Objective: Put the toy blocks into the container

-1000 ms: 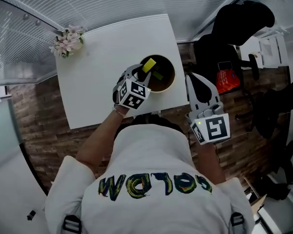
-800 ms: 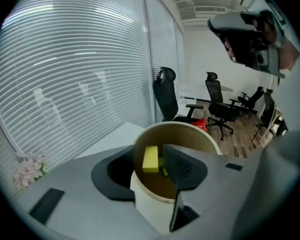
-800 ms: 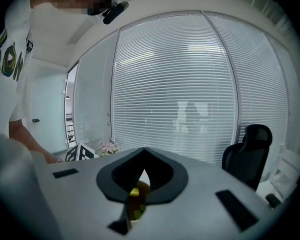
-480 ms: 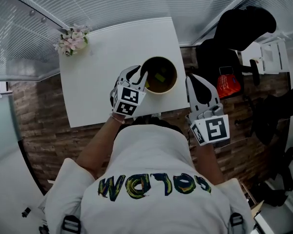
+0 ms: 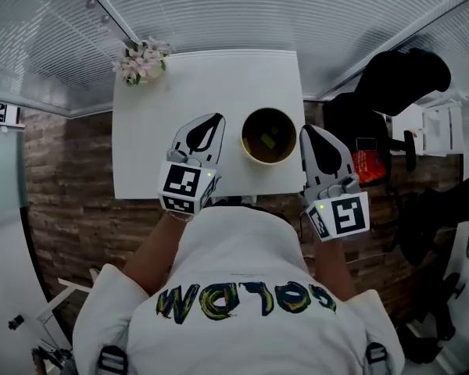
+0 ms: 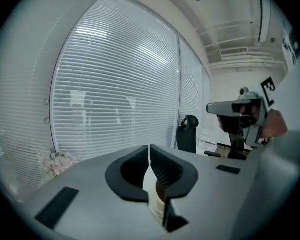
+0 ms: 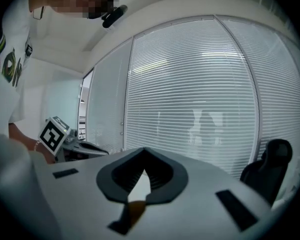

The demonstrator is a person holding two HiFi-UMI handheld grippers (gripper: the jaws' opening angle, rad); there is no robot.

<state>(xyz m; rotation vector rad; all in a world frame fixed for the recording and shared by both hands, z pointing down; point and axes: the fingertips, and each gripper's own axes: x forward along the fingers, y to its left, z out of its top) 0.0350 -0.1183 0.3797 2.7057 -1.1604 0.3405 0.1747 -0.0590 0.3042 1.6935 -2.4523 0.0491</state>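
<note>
Hovering left of the container over the white table, the left gripper has just been closing, and its jaws meet on nothing. Only the head view shows the yellow-green block lying inside the container. Just right of it, the right gripper is closed and empty.

Head view is lit evenly by soft daylight thru the window blinds. The white desk is rendered bright w/o glare, and only faint shadows are cast. Straight lines are bent hard by barrel distortion toward the edges. The floor is left dim.

Both gripper views are fisheye, w/ corners blacked out by vignette. The window blinds are blown bright as backlight. The left gripper and right gripper are rendered grey and soft close to the lens.
</note>
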